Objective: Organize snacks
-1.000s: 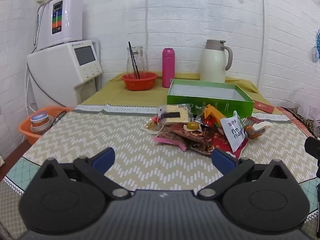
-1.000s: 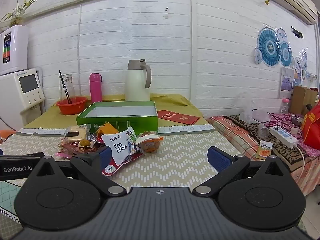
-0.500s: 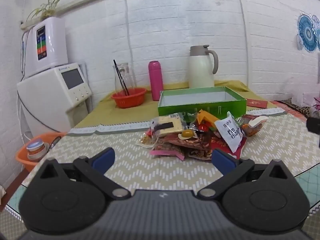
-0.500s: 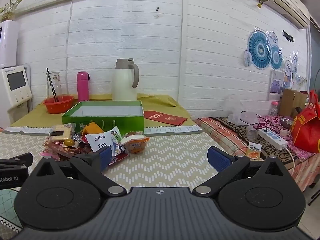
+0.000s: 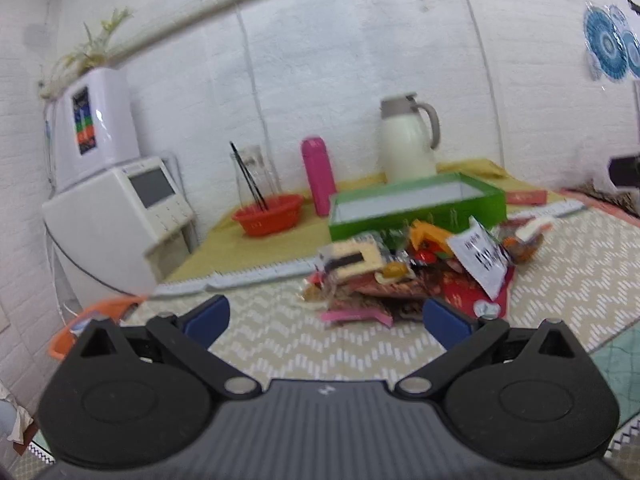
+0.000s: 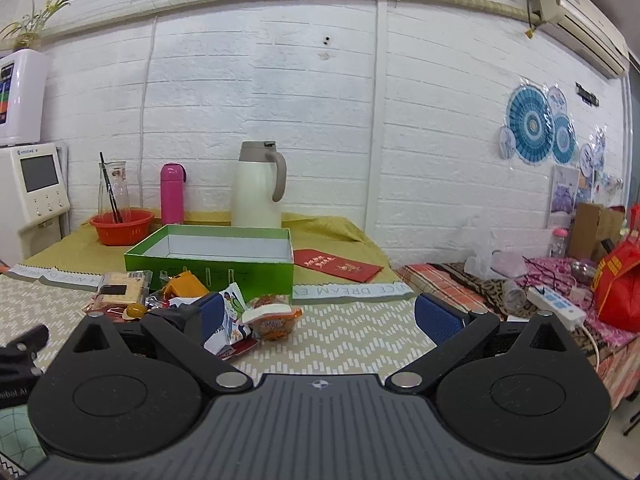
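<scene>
1. The left gripper (image 5: 326,318) is held with its jaws spread wide and nothing between them.
2. The right gripper (image 6: 318,312) is likewise spread wide and holds nothing.
3. The snack pile (image 5: 416,264) is heaped on the patterned tablecloth (image 6: 352,340), just in front of the empty green box (image 6: 212,258).
</scene>
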